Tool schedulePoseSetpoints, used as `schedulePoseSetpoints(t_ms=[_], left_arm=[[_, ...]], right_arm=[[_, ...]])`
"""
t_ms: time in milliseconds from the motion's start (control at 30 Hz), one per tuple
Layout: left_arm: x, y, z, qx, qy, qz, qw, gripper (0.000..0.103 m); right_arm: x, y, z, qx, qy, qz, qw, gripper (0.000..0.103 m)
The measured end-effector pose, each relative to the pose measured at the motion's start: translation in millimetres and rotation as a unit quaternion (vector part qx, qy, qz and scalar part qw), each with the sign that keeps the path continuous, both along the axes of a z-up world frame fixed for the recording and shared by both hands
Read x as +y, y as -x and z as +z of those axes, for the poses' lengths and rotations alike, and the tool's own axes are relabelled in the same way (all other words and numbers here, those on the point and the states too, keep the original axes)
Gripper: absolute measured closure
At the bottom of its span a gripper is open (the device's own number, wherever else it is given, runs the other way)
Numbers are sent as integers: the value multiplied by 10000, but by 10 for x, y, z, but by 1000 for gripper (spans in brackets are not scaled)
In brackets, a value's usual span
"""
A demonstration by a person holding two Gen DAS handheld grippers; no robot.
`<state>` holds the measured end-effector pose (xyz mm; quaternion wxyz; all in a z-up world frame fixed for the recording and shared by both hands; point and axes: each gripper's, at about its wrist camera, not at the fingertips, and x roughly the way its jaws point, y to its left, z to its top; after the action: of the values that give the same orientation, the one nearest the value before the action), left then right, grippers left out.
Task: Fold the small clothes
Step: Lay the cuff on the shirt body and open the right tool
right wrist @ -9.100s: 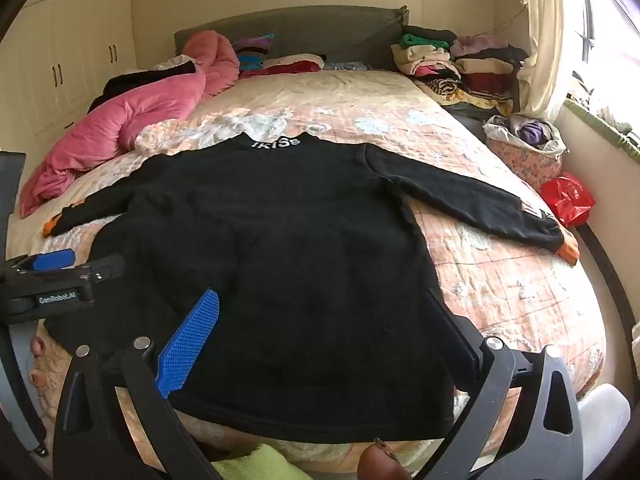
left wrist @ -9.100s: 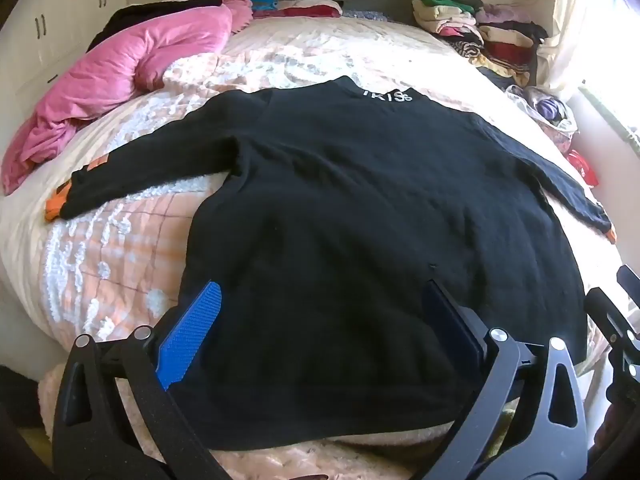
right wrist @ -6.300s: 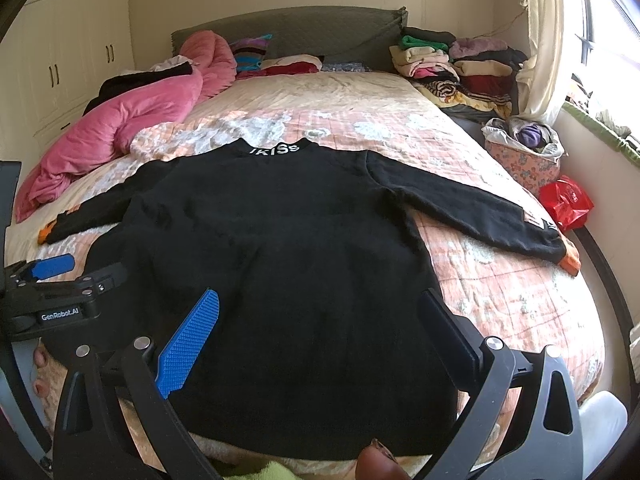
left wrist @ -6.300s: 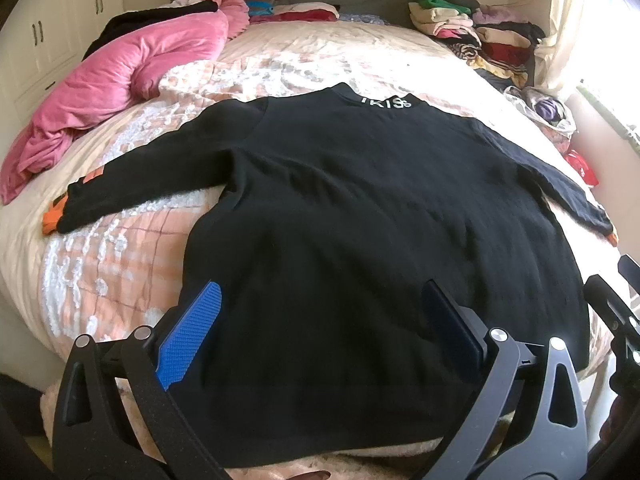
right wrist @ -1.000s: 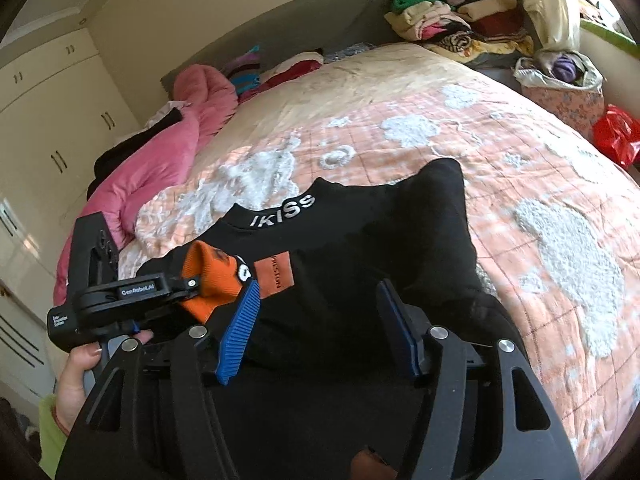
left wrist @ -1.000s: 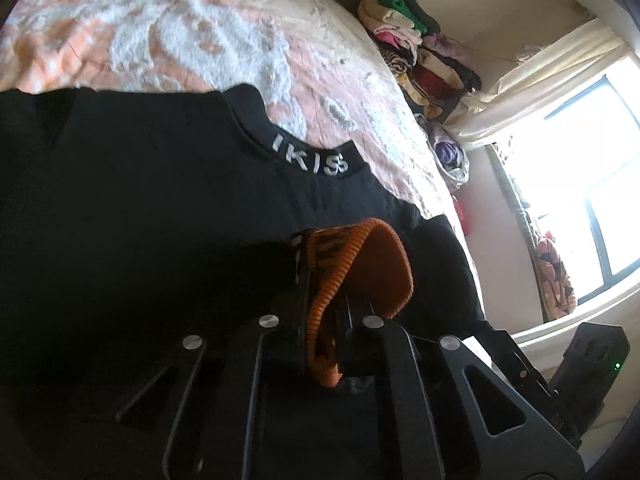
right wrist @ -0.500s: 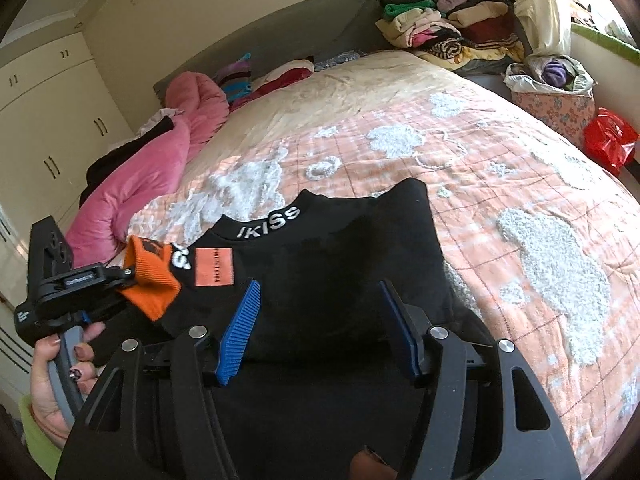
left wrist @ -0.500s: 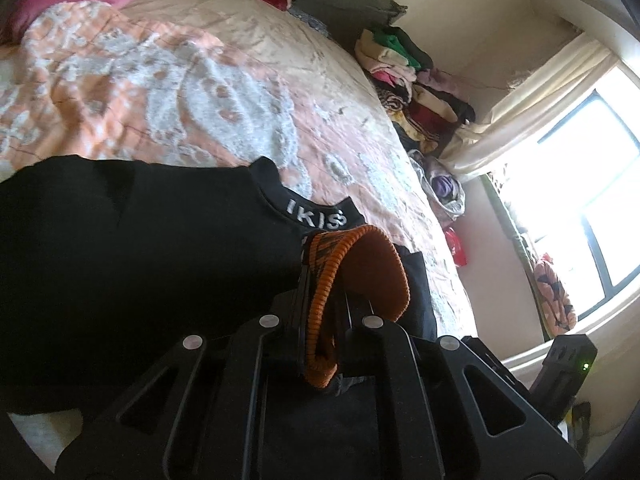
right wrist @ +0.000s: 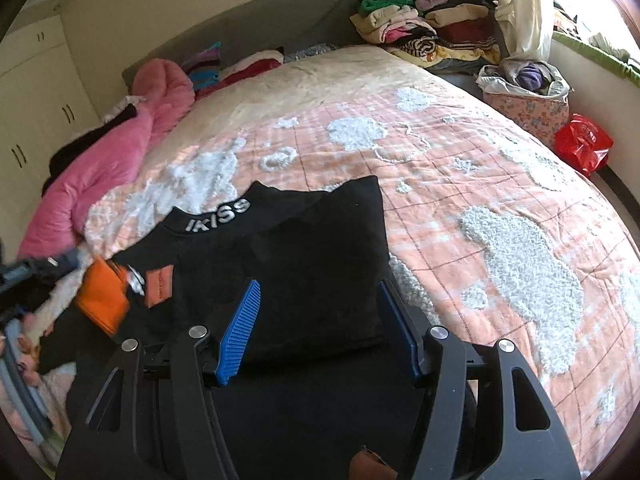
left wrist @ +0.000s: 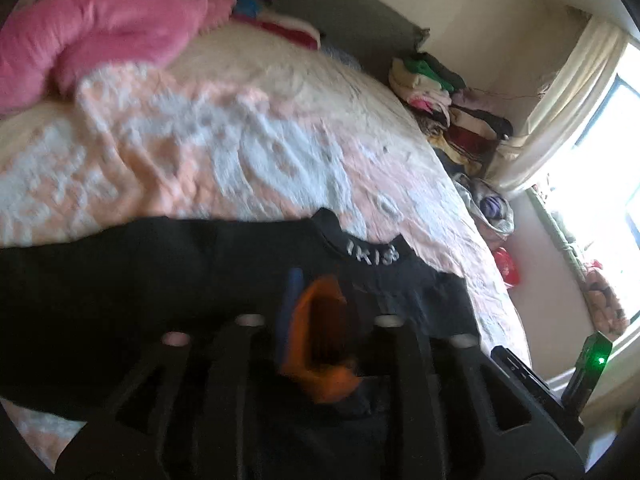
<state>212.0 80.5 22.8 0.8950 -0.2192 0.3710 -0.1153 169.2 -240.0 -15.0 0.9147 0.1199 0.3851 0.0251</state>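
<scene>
Black knit sweater with white collar lettering lies on the peach quilted bed, right side already folded over the body. All places relative to the sweater. Left of it: pink puffy duvet bunched along the bed edge. At its left edge: left gripper, blurred, jaws just been opening, parted a little with the orange ribbed cuff of the sleeve loosely between them, pads not clearly pressing. That cuff sits beside an orange patch on the sleeve. Over its lower middle: right gripper spread wide, blue pads above the black fabric, nothing pinched. Beyond it, far right: stacked folded clothes, floral basket, red plastic bag.
</scene>
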Motion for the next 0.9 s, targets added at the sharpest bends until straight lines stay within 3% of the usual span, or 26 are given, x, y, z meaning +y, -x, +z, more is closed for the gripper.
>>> schedulePoseSetpoints(t_ms=[133, 233, 433, 600, 700, 800, 833, 900], left_arm=[[-105, -13, -13, -25, -34, -201, 9998, 74], [-318, -90, -189, 296, -9, -585, 9978, 72], [-532, -160, -667, 1044, -746, -719, 9891, 69], [-297, -140, -795, 1125, -162, -548, 9920, 72], [-310, -69, -800, 1066, -216, -571, 9924, 72], [-355, 30, -743, 993, -404, -572, 9926, 71], [-369, 35, -714, 972, -518, -538, 9925, 69], [-382, 92, -647, 857, -703, -491, 9926, 49]], right_arm=[[68, -128, -89, 164, 193, 171, 9995, 44], [194, -218, -137, 238, 274, 500, 9981, 44], [355, -347, -246, 469, 534, 799, 9943, 41], [198, -418, -441, 806, 323, 571, 9946, 40], [196, -399, -464, 794, 312, 594, 9946, 40], [209, -318, -386, 659, 288, 615, 9955, 32], [202, -273, -352, 587, 247, 591, 9962, 26], [193, -191, -291, 472, 276, 546, 9970, 23]])
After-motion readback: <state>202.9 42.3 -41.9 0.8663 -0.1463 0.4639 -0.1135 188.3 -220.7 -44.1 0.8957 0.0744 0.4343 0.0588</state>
